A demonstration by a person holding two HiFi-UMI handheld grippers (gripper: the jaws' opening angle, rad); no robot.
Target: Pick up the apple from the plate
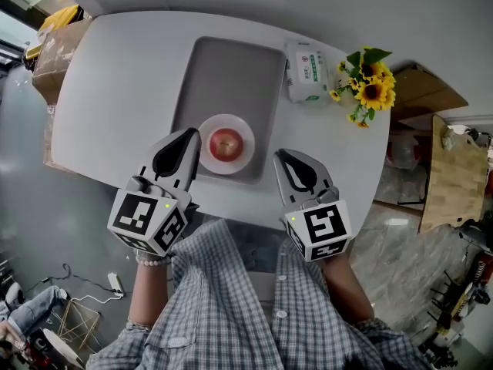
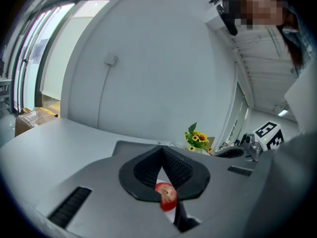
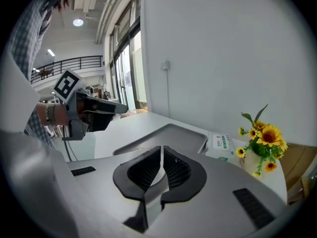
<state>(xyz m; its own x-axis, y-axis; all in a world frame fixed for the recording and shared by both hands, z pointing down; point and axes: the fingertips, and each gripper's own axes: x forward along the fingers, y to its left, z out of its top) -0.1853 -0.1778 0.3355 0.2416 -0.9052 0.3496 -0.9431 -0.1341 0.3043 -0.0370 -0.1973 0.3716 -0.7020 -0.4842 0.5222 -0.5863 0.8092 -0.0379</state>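
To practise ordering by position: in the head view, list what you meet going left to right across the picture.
cardboard box → left hand-held gripper → apple → wipes pack → sunflowers

A pale grey table with rounded corners carries three things directly — a grey rectangular tray near its middle, a white-and-green packet just beside the tray's far right corner, and sunflowers at the right edge
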